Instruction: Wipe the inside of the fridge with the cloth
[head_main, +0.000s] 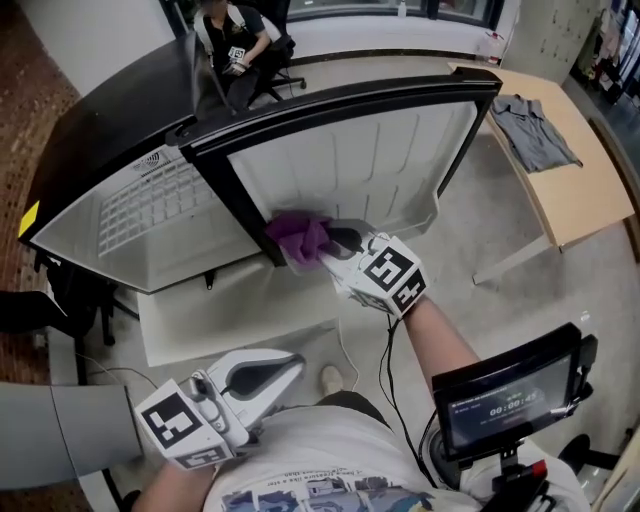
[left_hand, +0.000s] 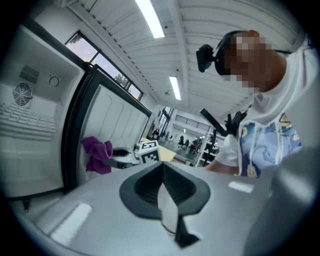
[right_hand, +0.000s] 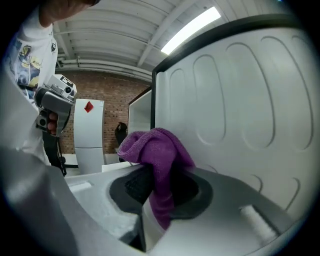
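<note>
The right gripper view shows the right gripper (right_hand: 159, 187) clamped on the purple cloth (right_hand: 156, 150), beside the white door liner (right_hand: 240, 100). The head view shows a wire shelf (head_main: 150, 200) inside the fridge (head_main: 120, 110). The left gripper (head_main: 290, 365) is near the person's body, jaws together.

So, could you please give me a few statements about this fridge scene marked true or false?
1. The right gripper is clamped on a purple cloth. True.
2. The left gripper grips the cloth too. False: its jaws are together on nothing, and it is held low near the person's body.
3. The fridge door stands open. True.
4. The cloth lies on the wooden table. False: a grey garment lies there; the cloth is in the right gripper.
5. A wire shelf shows inside the fridge. True.
</note>
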